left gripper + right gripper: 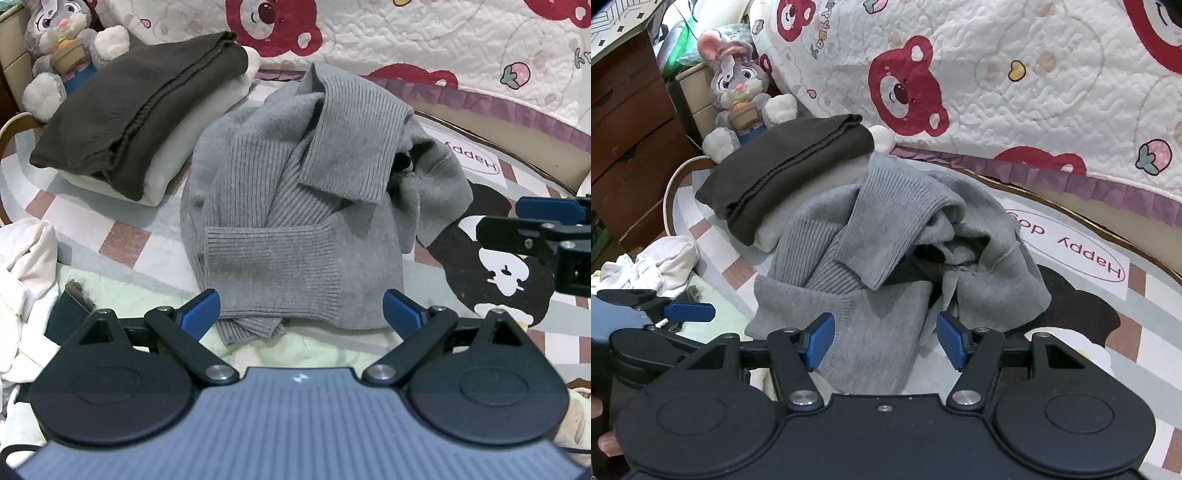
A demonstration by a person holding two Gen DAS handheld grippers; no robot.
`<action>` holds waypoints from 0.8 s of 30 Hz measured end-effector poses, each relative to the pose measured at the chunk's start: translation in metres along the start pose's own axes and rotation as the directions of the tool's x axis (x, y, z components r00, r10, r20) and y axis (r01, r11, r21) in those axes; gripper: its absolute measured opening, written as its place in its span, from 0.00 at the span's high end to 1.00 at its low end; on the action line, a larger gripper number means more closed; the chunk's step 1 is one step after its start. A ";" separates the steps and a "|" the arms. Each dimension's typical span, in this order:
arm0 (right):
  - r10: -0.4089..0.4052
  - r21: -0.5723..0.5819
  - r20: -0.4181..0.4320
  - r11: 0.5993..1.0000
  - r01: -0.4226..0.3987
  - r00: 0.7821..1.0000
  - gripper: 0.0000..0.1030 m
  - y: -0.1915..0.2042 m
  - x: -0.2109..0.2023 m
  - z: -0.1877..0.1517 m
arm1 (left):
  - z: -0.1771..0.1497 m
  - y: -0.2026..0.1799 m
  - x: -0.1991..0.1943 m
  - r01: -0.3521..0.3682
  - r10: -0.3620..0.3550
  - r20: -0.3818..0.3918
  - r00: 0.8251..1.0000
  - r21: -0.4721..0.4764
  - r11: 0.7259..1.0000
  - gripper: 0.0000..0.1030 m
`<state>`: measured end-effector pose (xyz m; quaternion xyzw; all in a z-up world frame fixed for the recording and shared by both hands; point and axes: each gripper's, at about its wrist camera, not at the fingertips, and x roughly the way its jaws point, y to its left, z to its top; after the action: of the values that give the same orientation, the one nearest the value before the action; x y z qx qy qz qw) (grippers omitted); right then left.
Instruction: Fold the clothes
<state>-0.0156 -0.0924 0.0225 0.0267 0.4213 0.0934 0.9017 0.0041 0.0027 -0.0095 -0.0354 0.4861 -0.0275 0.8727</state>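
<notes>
A grey knit sweater (pixel 295 206) lies loosely folded on the patterned mat, sleeves laid over its body; it also shows in the right wrist view (pixel 886 266). My left gripper (pixel 301 314) is open and empty, its blue pads (pixel 199 314) either side of the sweater's near hem. My right gripper (pixel 884 339) is open and empty just above the sweater's near edge. The right gripper also shows at the right edge of the left wrist view (pixel 546 221). The left gripper shows at the left of the right wrist view (pixel 687 312).
A stack of a folded dark brown garment (pixel 140 110) on a cream one (pixel 177 147) sits back left. White clothes (pixel 26 288) lie at the left. A plush rabbit (pixel 738 96) and a bear-print quilt (pixel 997 74) stand behind. A wooden dresser (pixel 624 140) is at far left.
</notes>
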 end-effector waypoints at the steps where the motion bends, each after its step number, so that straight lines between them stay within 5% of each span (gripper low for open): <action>1: -0.001 0.001 -0.002 1.000 0.001 1.000 0.36 0.000 0.000 0.000 | 0.000 0.000 0.000 0.000 0.000 -0.002 1.000 0.000 1.000 0.07; 24: -0.002 0.014 -0.027 1.000 0.002 1.000 0.35 -0.003 0.003 -0.001 | 0.001 -0.001 0.004 -0.004 0.004 -0.019 1.000 0.005 1.000 0.07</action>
<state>-0.0136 -0.0952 0.0189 0.0312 0.4341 0.0901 0.8958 0.0070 0.0015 -0.0119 -0.0320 0.4945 -0.0273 0.8681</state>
